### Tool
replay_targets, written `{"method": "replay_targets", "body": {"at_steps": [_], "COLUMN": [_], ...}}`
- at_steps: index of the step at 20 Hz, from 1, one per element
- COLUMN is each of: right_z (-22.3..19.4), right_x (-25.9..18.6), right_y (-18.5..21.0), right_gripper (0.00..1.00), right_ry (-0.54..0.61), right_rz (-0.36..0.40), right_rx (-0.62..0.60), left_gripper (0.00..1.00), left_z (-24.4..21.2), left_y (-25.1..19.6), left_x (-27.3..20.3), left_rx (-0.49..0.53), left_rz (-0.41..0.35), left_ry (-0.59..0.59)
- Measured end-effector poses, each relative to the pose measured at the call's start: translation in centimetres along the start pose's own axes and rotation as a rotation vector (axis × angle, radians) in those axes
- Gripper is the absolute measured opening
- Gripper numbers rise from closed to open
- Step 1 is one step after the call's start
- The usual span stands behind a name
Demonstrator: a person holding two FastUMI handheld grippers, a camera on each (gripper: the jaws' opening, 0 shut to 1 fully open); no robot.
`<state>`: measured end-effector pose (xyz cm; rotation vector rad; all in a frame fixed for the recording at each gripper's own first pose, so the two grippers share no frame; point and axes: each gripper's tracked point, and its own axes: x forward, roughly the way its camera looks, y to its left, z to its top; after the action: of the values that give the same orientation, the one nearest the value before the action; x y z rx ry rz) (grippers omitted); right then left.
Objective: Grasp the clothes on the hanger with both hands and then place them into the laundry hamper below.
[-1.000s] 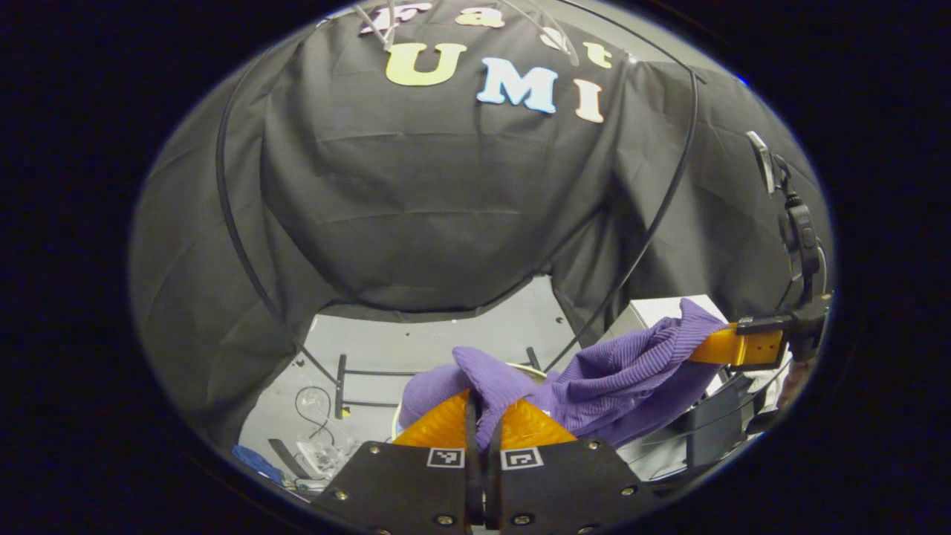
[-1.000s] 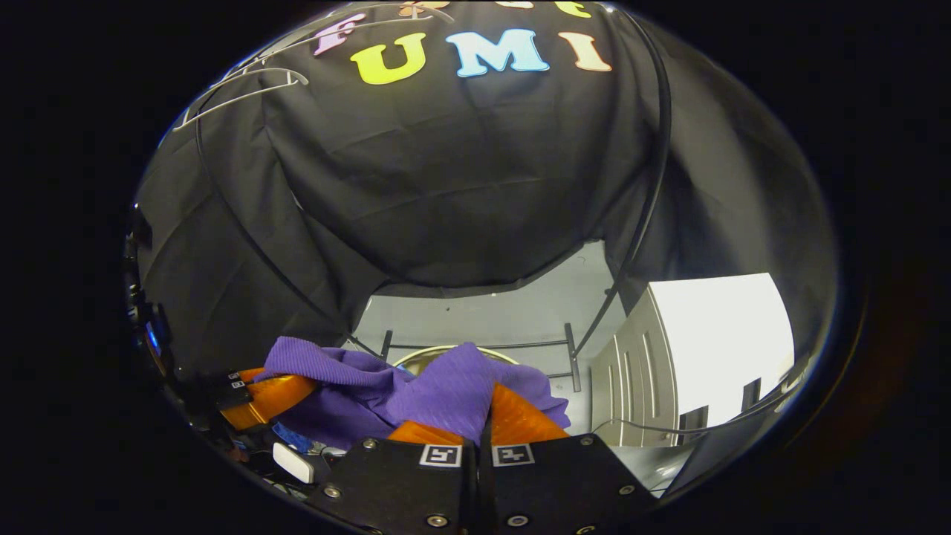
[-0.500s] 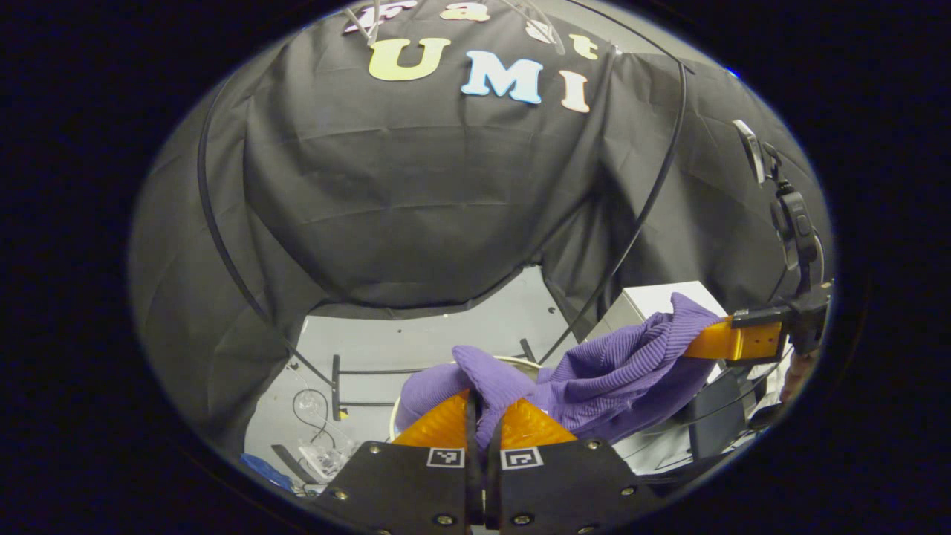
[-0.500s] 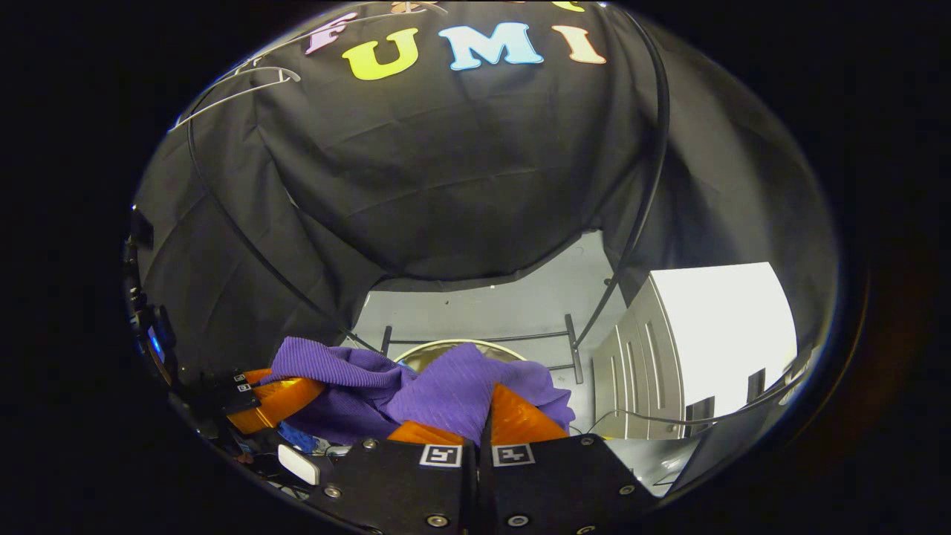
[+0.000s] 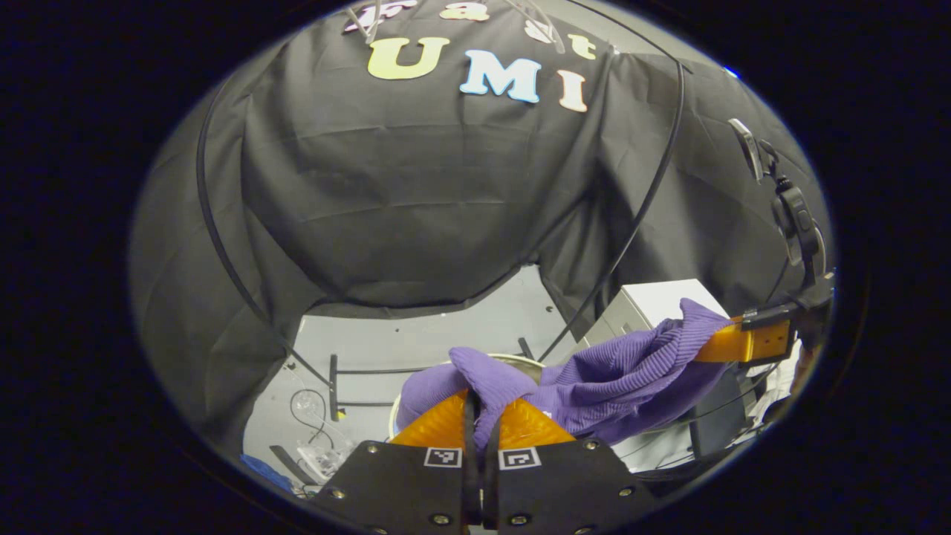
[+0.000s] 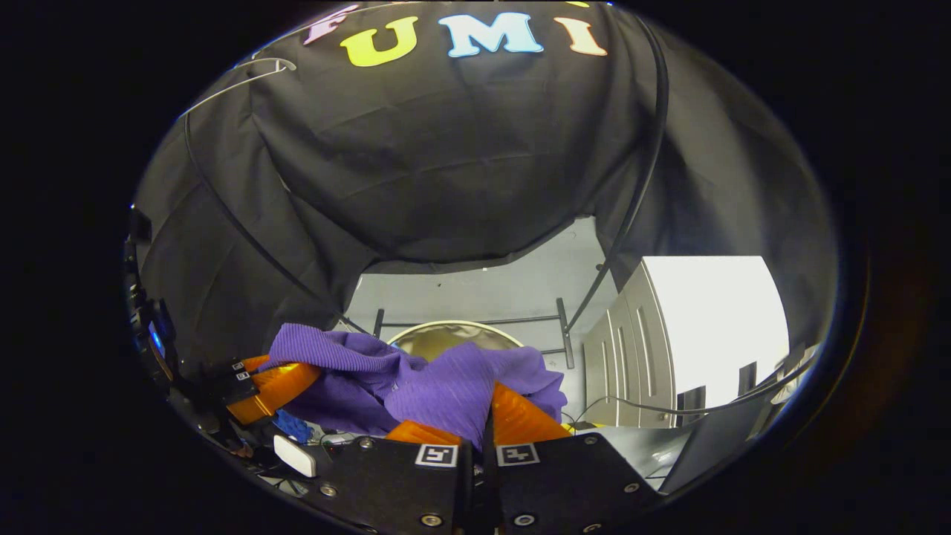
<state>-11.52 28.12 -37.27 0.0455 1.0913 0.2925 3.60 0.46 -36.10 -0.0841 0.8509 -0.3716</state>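
- Between my left gripper's (image 5: pixel 481 416) orange fingers (image 5: pixel 438 427) a fold of the purple garment (image 5: pixel 609 371) is pinched — both fingers press on the cloth, with barely a slit between them.
- From that pinch, in the left gripper view, the garment runs out to the right and up as a ribbed band, hanging slack in the middle.
- At its far end in that view the right gripper (image 5: pixel 743 343) holds the other corner; I see the cloth wrapped over its orange finger tip.
- In the right gripper view, my right gripper (image 6: pixel 484 422) is clenched on the garment (image 6: pixel 446 383) too: purple cloth bunches over and between both its orange fingers.
- Off to the left in that view, the left gripper (image 6: pixel 275 386) carries the far end of the garment, the cloth draped over it.
- Just past the cloth sits the hamper (image 6: pixel 446 334) — a round pale rim with a dull inside, on the floor below; the garment hangs over its near side and is not inside it.
- In the left gripper view a short arc of the hamper's rim (image 5: pixel 520 360) peeks out behind the cloth.
- Behind the hamper stands a low black rack (image 6: pixel 475 323).
- High up, thin white hangers (image 6: pixel 238 78) hang bare against the wall.
- A white cabinet (image 6: pixel 706 327) stands to the right.
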Motion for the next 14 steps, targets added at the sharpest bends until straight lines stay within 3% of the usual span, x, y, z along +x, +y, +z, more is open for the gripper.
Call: {"method": "replay_targets", "body": {"at_steps": [3, 9, 11, 12, 14], "right_z": [-0.4, -0.9, -0.9, -1.0, -0.5], "right_x": [-0.3, -0.8, -1.1, -1.1, -1.1], "right_y": [0.1, 0.0, -0.5, -0.6, -0.6], "right_gripper": [0.05, 0.07, 0.15, 0.09, 0.2], "right_ry": [0.023, 0.063, 0.065, 0.064, 0.06], "right_rz": [-0.005, -0.009, -0.013, -0.011, 0.008], "right_rx": [-0.029, 0.048, 0.073, 0.092, 0.124], "left_gripper": [0.03, 0.04, 0.06, 0.05, 0.08], "left_z": [-0.7, -3.3, -4.7, -4.9, -4.9], "left_y": [0.5, 1.2, 1.3, 1.4, 0.4], "left_x": [-0.3, -0.8, -0.7, -0.7, -1.4], "left_rx": [-0.021, -0.05, -0.038, -0.035, -0.042], "left_rz": [0.002, -0.01, -0.012, -0.004, -0.015], "left_ry": [0.012, 0.076, 0.119, 0.137, 0.152]}}
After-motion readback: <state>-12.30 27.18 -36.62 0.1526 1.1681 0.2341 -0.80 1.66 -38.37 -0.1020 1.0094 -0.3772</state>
